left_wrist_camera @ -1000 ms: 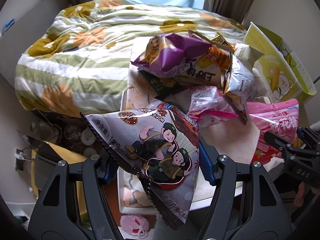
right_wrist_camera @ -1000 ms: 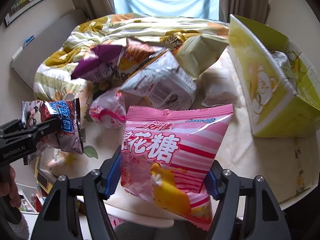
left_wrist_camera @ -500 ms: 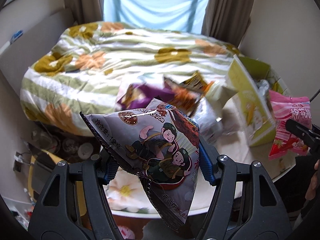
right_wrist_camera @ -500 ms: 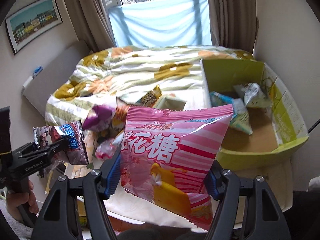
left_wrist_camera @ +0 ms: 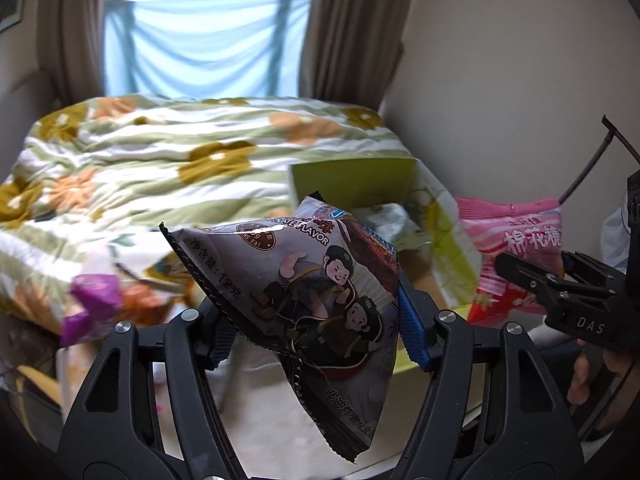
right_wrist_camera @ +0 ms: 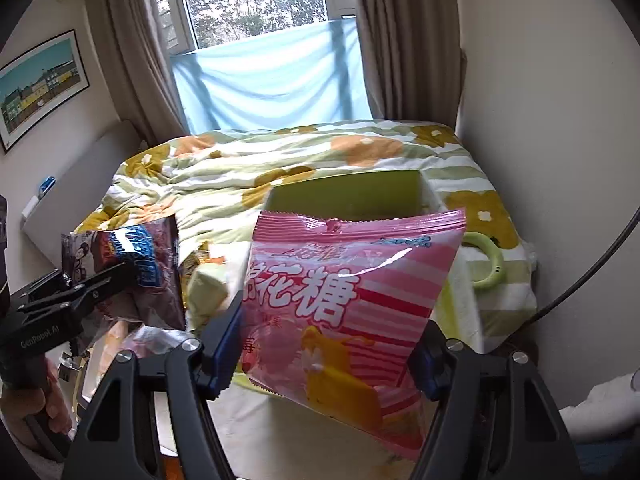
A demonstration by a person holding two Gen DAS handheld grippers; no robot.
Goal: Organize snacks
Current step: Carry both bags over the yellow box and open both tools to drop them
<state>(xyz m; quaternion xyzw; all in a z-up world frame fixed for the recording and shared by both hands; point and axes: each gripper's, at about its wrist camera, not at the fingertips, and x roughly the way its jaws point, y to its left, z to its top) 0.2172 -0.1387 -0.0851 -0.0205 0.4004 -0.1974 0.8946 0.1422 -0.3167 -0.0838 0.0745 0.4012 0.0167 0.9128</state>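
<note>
My left gripper (left_wrist_camera: 316,328) is shut on a grey chocolate-flavour snack bag (left_wrist_camera: 316,292) with cartoon figures, held in the air; the bag also shows in the right wrist view (right_wrist_camera: 132,268). My right gripper (right_wrist_camera: 328,356) is shut on a pink striped marshmallow bag (right_wrist_camera: 348,300), also seen in the left wrist view (left_wrist_camera: 516,252). Both bags hang in front of an open yellow-green cardboard box (right_wrist_camera: 348,194) (left_wrist_camera: 352,178) that holds a few packets. More snack bags (left_wrist_camera: 96,304) lie on the table at the left.
A bed with a flowered green quilt (right_wrist_camera: 248,160) lies behind the table. A wall runs along the right. A green ring (right_wrist_camera: 486,258) lies right of the box. The curtained window (right_wrist_camera: 264,20) is at the back.
Both grippers have risen and swung right with their bags. The snack pile has dropped to the lower left and the box now sits straight ahead.
</note>
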